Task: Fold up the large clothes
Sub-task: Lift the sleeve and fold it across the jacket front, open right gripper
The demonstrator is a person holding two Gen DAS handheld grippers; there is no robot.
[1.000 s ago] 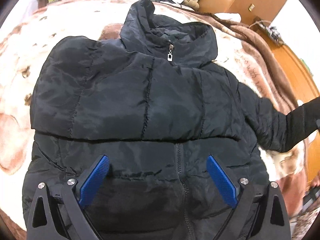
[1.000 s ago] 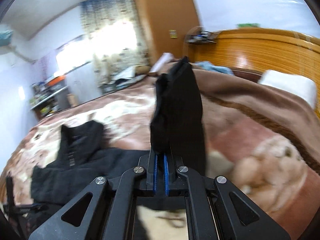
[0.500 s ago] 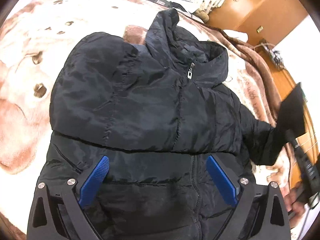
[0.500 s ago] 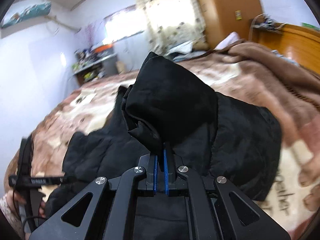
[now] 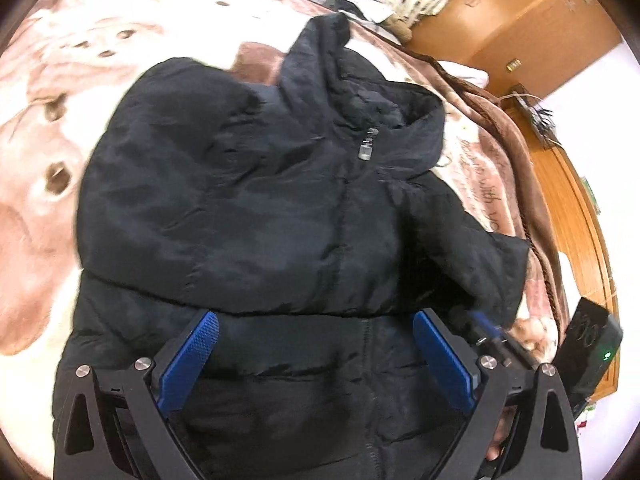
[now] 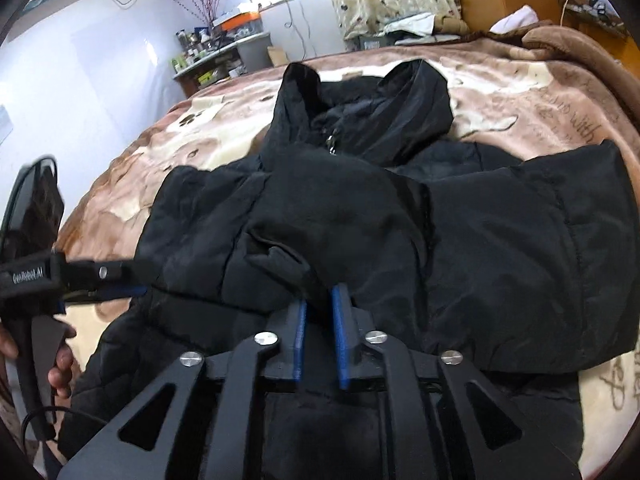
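The brown-and-cream plush animal-print blanket (image 5: 48,208) covers the bed and fills the frame from 7 to 12 o'clock in the left wrist view; a line of script is printed on it at 2 o'clock (image 6: 568,120) in the right wrist view.

The black quilted zip-front padded jacket (image 5: 280,216) lies front-up at the centre of the blanket, collar toward 12 o'clock and hem toward 6 o'clock. Its left-side sleeve is folded across the chest, forming a horizontal edge at mid-frame. Its other sleeve (image 6: 520,264) is folded inward from 3 o'clock, and the soft black cuff (image 6: 280,256) rests on the jacket front at the centre.

The wooden headboard (image 5: 576,208) runs along 3 o'clock in the left wrist view. A cluttered shelf (image 6: 216,52) stands at 11 o'clock in the right wrist view.

The left gripper (image 5: 316,352), at 6 o'clock, has its blue pads wide apart above the jacket's lower front, with nothing clamped between them. In the right wrist view the same tool appears at 9 o'clock.

The right gripper (image 6: 319,332), at 6 o'clock, has just been opening: its pads stand slightly apart, with the cuff fabric just ahead of the tips and not pressed.

The silver zipper pull (image 5: 366,148) sits below the collar at 12 o'clock.
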